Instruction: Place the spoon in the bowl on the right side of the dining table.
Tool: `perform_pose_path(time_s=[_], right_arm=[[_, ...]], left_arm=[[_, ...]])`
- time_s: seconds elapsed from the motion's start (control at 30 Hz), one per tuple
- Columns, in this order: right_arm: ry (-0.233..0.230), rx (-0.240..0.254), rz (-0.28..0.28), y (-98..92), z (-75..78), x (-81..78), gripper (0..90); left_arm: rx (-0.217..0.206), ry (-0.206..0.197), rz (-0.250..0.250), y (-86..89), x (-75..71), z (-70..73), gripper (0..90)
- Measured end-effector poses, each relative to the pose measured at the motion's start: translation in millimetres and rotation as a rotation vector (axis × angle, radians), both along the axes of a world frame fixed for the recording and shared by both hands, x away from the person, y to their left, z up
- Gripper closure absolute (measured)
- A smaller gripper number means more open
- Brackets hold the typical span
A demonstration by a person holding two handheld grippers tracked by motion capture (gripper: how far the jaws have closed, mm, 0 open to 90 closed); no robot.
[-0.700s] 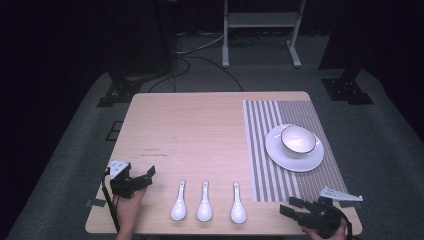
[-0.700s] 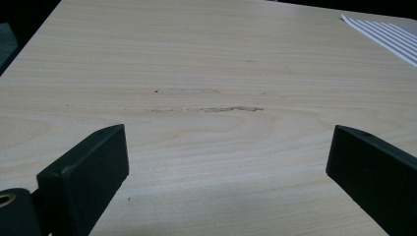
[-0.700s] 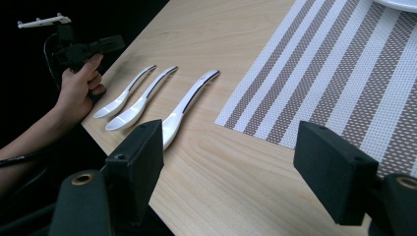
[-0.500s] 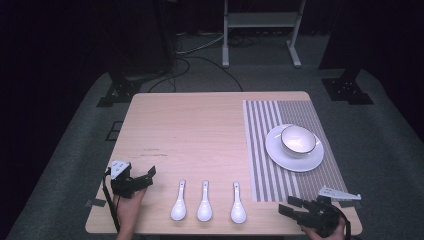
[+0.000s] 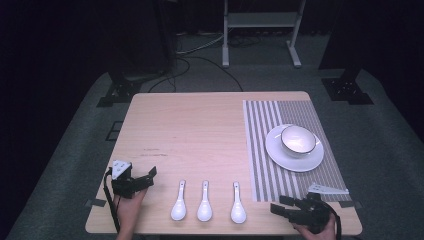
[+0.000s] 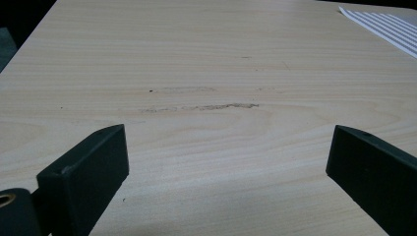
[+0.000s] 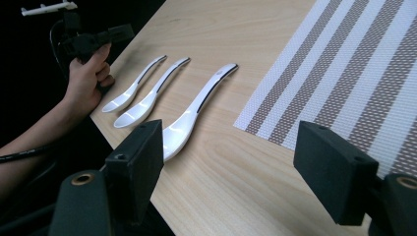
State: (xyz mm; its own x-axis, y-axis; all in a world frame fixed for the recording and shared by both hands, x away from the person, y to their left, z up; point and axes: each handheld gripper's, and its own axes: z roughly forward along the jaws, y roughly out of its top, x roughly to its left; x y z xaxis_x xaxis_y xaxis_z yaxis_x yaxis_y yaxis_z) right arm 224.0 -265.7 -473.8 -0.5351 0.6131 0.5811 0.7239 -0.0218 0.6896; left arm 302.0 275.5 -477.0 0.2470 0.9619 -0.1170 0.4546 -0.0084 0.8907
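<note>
Two handheld black tongs (image 5: 150, 173) (image 5: 278, 209): blocky matte jaws, brass-ringed screw holes, grey triangular top plates, trailing black cables

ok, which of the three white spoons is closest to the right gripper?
The rightmost spoon, nearest the striped placemat. It lies just left of the right gripper and apart from the other two spoons, which lie closer together.

Three spoons (image 5: 204, 202) lie side by side along the near edge of the table (image 5: 200, 130), handles pointing away. A striped mat (image 5: 260, 145) covers the right part of the table, reaching its far edge. On the mat sits a plate (image 5: 280, 155), and a bowl (image 5: 298, 140) stands on that plate. The left gripper (image 5: 150, 175) is at the near left corner, the right gripper (image 5: 280, 207) at the near right corner, just right of the spoons.
</note>
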Motion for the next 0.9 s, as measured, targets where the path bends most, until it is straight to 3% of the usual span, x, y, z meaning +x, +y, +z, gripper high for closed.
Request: perform_pose_path(time_s=[0.53,0.9], right_arm=[[0.001,-0.033,0.056,24.9,8.9,13.7,26.2],[0.037,-0.051,0.095,44.9,11.1,32.0,26.3]], left_arm=[[-0.015,0.003,0.001,2.0,0.1,0.0,1.1],[-0.02,-0.001,0.005,2.2,-0.2,-0.1,1.2]])
